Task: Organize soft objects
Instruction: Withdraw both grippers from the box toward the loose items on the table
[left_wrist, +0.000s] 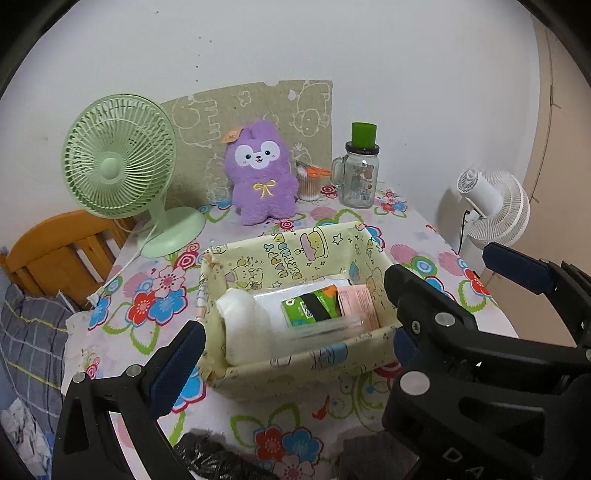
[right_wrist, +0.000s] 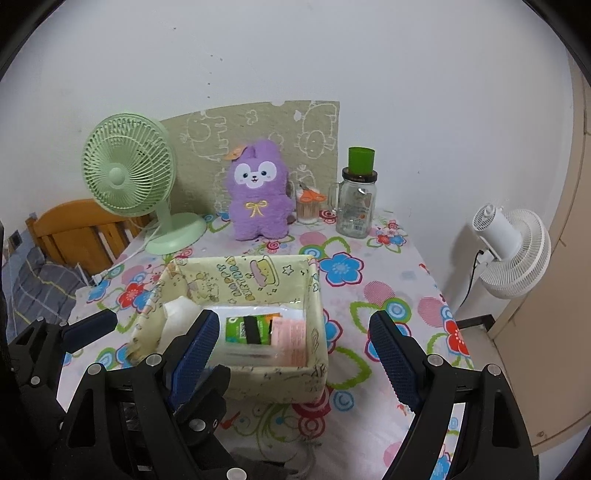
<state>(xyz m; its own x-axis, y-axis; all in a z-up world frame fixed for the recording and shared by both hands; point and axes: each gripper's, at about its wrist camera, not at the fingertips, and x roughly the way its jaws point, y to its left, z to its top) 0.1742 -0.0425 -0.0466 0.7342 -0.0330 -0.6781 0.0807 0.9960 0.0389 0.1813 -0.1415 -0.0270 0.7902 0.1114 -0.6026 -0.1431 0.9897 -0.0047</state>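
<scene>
Left wrist view: left tool (left_wrist: 295, 328) with jaws apart, empty, straddling the near wall of the fabric box (left_wrist: 295, 369) at the table's (left_wrist: 424, 229) centre. Box holds a rolled white towel (left_wrist: 240, 325) at its left end and a green packet (left_wrist: 310, 304) and pink packet (left_wrist: 360, 301) side by side, apparently packed to leave room. Purple plush (left_wrist: 260, 173) sits upright at the far edge, against the wall, between green fan (left_wrist: 122, 166) and glass jar (left_wrist: 360, 177).

Right wrist view: right tool (right_wrist: 295, 354) likewise apart, empty, above the box's near right corner. Plush (right_wrist: 256, 192) well apart from both tools; judged the next soft item to collect.
</scene>
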